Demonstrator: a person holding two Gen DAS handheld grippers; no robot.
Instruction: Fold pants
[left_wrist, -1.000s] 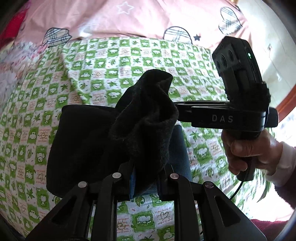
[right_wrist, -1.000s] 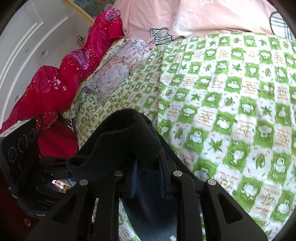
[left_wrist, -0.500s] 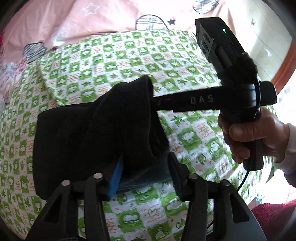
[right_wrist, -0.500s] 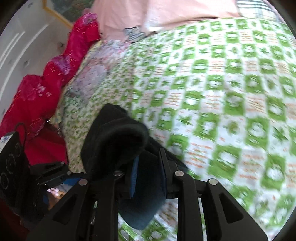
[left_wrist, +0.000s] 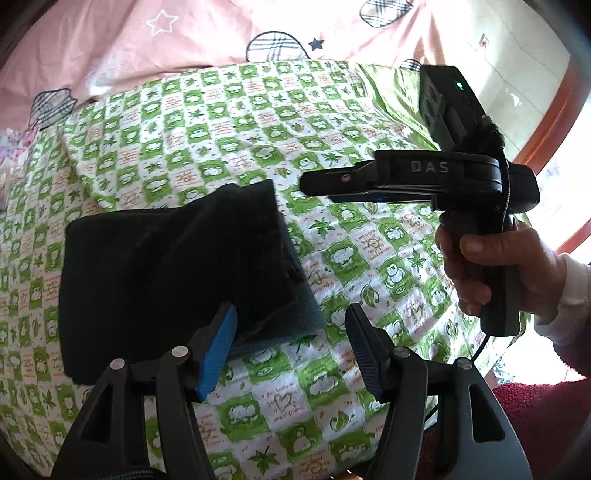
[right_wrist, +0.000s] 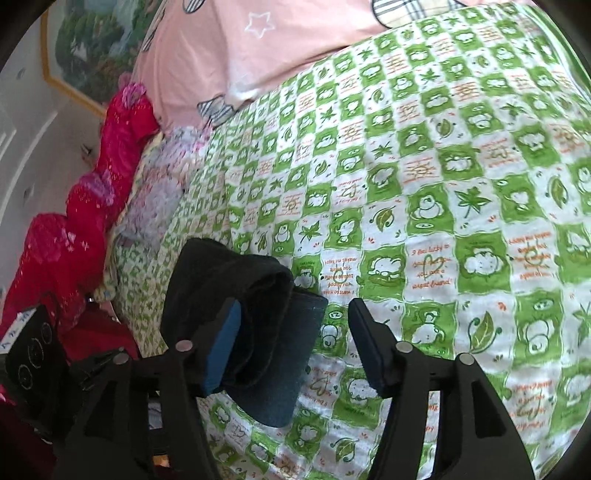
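The dark pants (left_wrist: 173, 266) lie folded into a thick rectangle on the green checked bedspread (left_wrist: 258, 147). They also show in the right wrist view (right_wrist: 258, 325), with a bluish inner layer sticking out at the near edge. My left gripper (left_wrist: 291, 332) is open, its jaws spread just at the near right corner of the pants, holding nothing. My right gripper (right_wrist: 295, 332) is open too, beside the folded edge, and it also shows in the left wrist view (left_wrist: 332, 184), hovering to the right of the pants with a hand on its handle.
A pink quilt (left_wrist: 184, 37) with plaid shapes lies at the far side of the bed. Red clothing (right_wrist: 74, 221) and a floral cloth (right_wrist: 159, 192) lie along the bed's left edge. A dark red cloth (left_wrist: 535, 424) is at the near right.
Both grippers opened and let go of the pants. The raised fold dropped flat onto the pile, and both grippers drew back from it.
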